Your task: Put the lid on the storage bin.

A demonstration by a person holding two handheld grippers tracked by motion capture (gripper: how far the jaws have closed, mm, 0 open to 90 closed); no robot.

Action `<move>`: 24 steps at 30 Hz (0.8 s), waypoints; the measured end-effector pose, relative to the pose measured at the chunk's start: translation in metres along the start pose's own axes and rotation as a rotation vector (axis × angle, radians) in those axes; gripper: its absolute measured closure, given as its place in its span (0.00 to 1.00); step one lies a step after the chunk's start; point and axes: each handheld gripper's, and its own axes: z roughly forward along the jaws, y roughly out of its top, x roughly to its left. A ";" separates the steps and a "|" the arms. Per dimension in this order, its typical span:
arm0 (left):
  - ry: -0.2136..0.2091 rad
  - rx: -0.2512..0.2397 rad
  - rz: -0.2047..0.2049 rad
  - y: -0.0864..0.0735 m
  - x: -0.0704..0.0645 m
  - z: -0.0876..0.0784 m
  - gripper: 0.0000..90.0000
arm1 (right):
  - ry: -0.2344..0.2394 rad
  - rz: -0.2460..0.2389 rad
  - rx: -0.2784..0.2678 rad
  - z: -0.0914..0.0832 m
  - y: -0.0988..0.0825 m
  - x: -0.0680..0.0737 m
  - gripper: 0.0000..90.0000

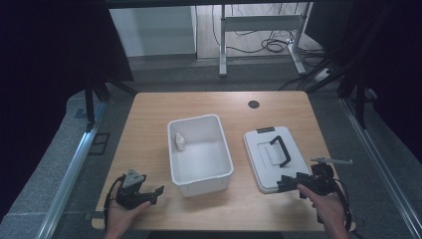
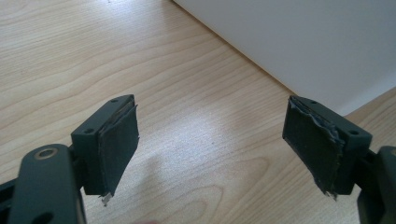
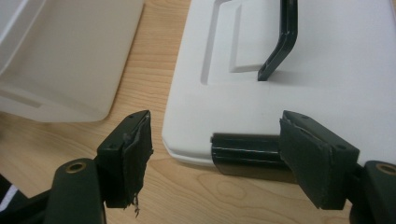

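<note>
While the white bin (image 1: pixel 201 154) is sitting mid-table with its long axis running near to far, a small white bottle (image 1: pixel 180 142) is standing upright inside against its left wall. Right of the bin, the white lid (image 1: pixel 275 158) is lying flat, its black handle (image 1: pixel 280 150) also running near to far. The left gripper (image 1: pixel 149 195) is resting released near the bin's near-left corner. The right gripper (image 1: pixel 292 183) is hovering released over the lid's near edge, straddling a black latch (image 3: pixel 245 151). Bottle markings are proving too small to read.

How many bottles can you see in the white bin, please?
1: a small white bottle stands upright at the far left of the bin. Nothing else shows inside it.
</note>
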 end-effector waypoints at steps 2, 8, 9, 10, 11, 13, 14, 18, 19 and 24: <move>-0.001 0.001 -0.002 0.000 0.000 0.000 0.21 | 0.000 0.002 -0.002 -0.001 0.000 -0.001 0.29; -0.001 0.014 0.000 0.000 0.001 0.001 0.21 | -0.019 -0.006 0.004 0.000 0.002 -0.004 0.29; -0.001 0.021 0.001 0.000 0.001 0.002 0.21 | -0.023 -0.008 0.008 0.001 0.003 -0.005 0.29; -0.002 0.022 -0.001 0.000 0.001 0.002 0.21 | -0.026 -0.010 0.010 0.001 0.004 -0.005 0.29; -0.003 0.022 -0.003 -0.001 0.002 0.002 0.21 | -0.028 -0.012 0.010 0.001 0.005 -0.006 0.29; -0.004 0.025 -0.003 -0.001 0.002 0.002 0.21 | -0.031 -0.009 0.011 0.000 0.007 -0.006 0.29; -0.004 0.026 -0.004 -0.001 0.001 0.002 0.22 | -0.031 -0.006 0.008 -0.001 0.008 -0.006 0.30; -0.004 0.034 -0.004 -0.002 0.000 0.002 0.22 | -0.028 0.004 0.007 -0.005 0.014 -0.007 0.30; -0.005 0.034 -0.003 -0.003 0.000 0.003 0.22 | -0.025 0.006 0.014 -0.006 0.016 -0.008 0.30; -0.008 0.044 0.002 -0.002 -0.001 0.005 0.22 | -0.023 0.006 0.036 -0.006 0.023 -0.009 0.32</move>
